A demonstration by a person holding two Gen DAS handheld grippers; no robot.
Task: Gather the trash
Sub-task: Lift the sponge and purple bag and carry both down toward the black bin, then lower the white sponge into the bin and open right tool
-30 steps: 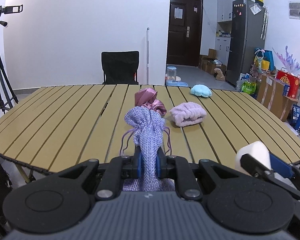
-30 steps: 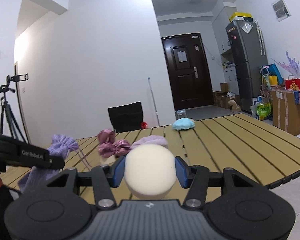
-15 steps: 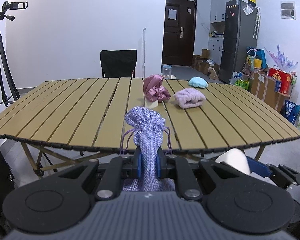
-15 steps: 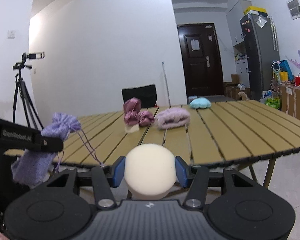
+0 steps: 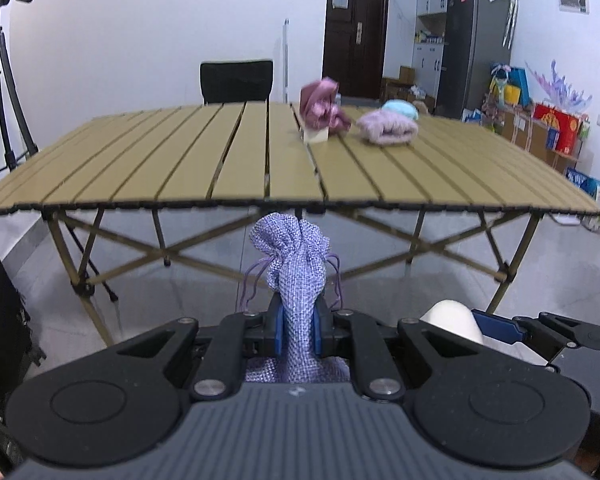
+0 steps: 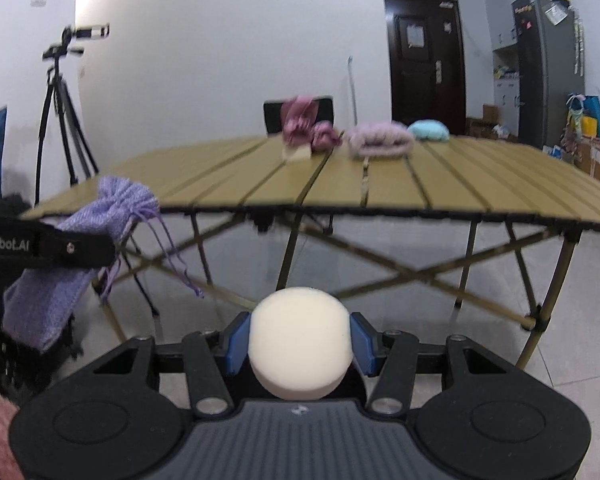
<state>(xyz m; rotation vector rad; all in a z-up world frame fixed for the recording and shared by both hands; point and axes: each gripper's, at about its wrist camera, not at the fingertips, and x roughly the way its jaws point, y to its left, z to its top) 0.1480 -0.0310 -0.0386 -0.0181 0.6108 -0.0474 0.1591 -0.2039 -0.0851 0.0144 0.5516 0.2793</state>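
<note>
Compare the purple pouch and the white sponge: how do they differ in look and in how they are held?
The purple pouch is woven fabric, gathered at the top with loose drawstrings; the white sponge is a smooth, round foam disc. The pouch is squeezed thin between the left gripper's nearly closed jaws; the sponge keeps its shape in the right gripper's wider jaws. The pouch sags below its gripper; the sponge does not. Both are gripped off the table, in front of its edge.
</note>
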